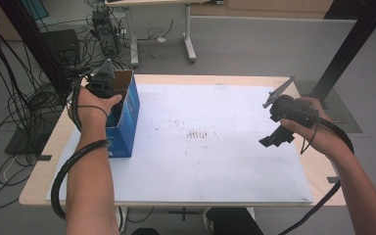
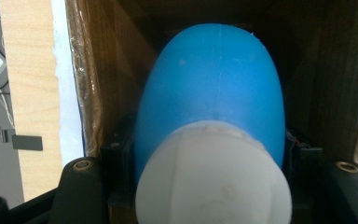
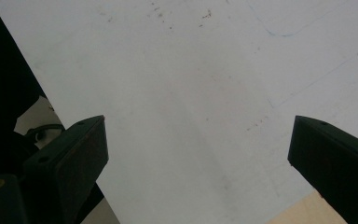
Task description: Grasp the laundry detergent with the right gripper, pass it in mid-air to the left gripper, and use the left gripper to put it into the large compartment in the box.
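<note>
Currently we hold the left gripper [image 2: 209, 186] jaws pinching a blue bottle [image 2: 214, 88] inside the box [image 1: 127, 110]; right gripper [image 3: 198, 154] jaws stand spread above the worktop [image 3: 191, 70].

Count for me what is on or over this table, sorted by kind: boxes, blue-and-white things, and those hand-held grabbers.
Boxes: 1, the open blue cardboard box at the table's left side.
Blue-and-white rounded objects: 1, the blue object with a white end, clamped by the left gripper inside the box.
Hand-held grippers: 2, the left one and the right gripper, fingers apart and empty over the white mat.
Total: 4
</note>
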Tool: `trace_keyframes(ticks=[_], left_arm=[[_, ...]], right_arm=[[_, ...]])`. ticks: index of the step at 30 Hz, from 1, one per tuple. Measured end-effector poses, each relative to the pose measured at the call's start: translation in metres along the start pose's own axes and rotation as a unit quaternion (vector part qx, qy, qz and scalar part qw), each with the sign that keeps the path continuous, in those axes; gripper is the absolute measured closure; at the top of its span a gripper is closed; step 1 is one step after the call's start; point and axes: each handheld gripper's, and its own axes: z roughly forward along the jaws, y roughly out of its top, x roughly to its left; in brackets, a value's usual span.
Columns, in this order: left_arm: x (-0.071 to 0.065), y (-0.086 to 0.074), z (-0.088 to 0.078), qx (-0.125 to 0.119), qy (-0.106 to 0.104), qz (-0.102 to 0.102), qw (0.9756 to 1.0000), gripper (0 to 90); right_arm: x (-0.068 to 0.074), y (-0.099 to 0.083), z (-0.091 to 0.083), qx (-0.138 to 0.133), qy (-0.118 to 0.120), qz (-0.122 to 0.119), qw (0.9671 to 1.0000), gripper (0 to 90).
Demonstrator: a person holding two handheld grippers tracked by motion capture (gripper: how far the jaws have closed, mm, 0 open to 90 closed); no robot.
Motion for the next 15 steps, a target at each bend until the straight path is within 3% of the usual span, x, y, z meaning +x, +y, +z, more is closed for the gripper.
trace_keyframes(ticks=[15], left_arm=[[-0.0024,-0.0007,0.0005,-0.005,0.006,-0.001,1.0,36.7]], right_arm=[[-0.0023,-0.0045,-0.0038,0.006,-0.014,0.006,0.9999,4.8]])
